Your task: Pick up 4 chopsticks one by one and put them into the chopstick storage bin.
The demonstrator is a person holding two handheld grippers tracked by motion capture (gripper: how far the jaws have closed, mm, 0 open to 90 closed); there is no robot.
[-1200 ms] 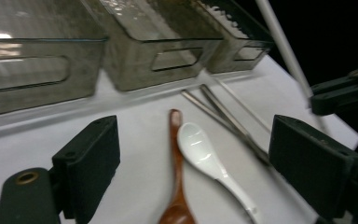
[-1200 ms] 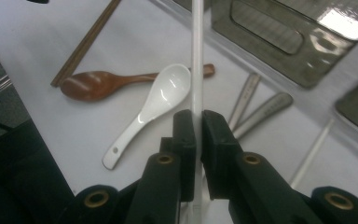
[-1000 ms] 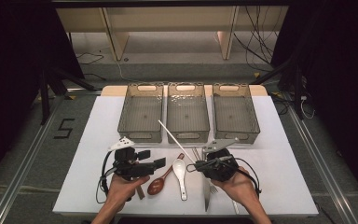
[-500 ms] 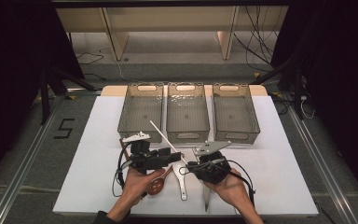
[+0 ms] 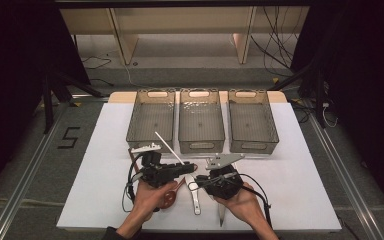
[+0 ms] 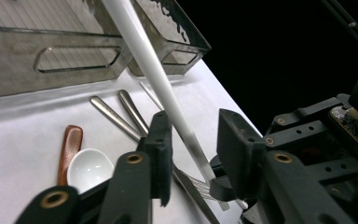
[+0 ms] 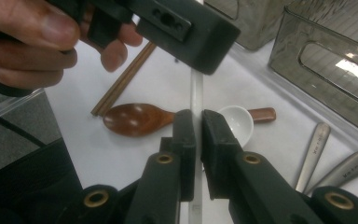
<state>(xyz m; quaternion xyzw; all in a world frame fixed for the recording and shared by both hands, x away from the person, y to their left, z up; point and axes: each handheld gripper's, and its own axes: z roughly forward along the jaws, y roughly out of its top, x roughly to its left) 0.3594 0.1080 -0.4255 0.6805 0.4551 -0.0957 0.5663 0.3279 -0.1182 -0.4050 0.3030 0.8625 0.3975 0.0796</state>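
A long white chopstick [image 5: 169, 147] slants up and to the left from my right gripper [image 5: 202, 181], which is shut on its lower end. In the right gripper view the stick [image 7: 196, 91] rises from between the closed jaws of that gripper [image 7: 197, 126]. My left gripper [image 5: 189, 167] reaches in from the left. Its jaws have just been closing, and they straddle the same stick [image 6: 144, 60] farther up. In the left gripper view the stick lies against the left jaw of that gripper [image 6: 198, 140], with a gap to the other jaw.
Three clear bins [image 5: 201, 120] stand in a row behind the grippers. Under the grippers lie a wooden spoon [image 7: 135, 119], a white spoon with a brown handle [image 7: 235, 121], brown chopsticks [image 7: 121, 86] and several metal utensils [image 7: 314, 149].
My left gripper has moved right, up to the white chopstick, and its jaws have narrowed around it. The right gripper has stayed put, still gripping the stick.
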